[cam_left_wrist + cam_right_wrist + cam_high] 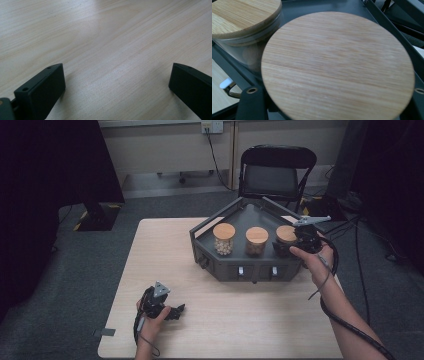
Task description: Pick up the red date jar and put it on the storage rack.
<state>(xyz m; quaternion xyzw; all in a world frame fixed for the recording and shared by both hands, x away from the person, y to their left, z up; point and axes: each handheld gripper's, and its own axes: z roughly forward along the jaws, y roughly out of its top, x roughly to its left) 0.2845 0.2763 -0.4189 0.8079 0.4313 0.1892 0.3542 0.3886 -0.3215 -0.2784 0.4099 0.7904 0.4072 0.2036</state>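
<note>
The pale wooden worktop (225,320) lies under both tools and carries everything. Behind it, beyond the right tool, a black folding chair (276,172) stands on the grey floor.

On the far half of the worktop sits a dark grey angular tray (235,270) with raised rails. The right tool (286,249) is at the tray's right end, and the tray's front wall runs off to that tool's left.

Three glass jars with round wooden lids stand in a row inside the tray. The right jar (286,240) is in the grip of the right tool, which is pinching it: in the right gripper view its wooden lid (337,67) sits just above and between the two black jaws, which press in on the jar from either side below the lid. The middle jar (256,241) stands just beside the held one, to the right tool's left, its lid and glass rim near the held jar's lid in the right gripper view. The left jar (224,239), with pale round pieces inside, stands farther off on that same side.

The left tool (177,311) rests low over the near left part of the worktop, well apart from the tray, with its jaws spread wide and only bare wood between them.
</note>
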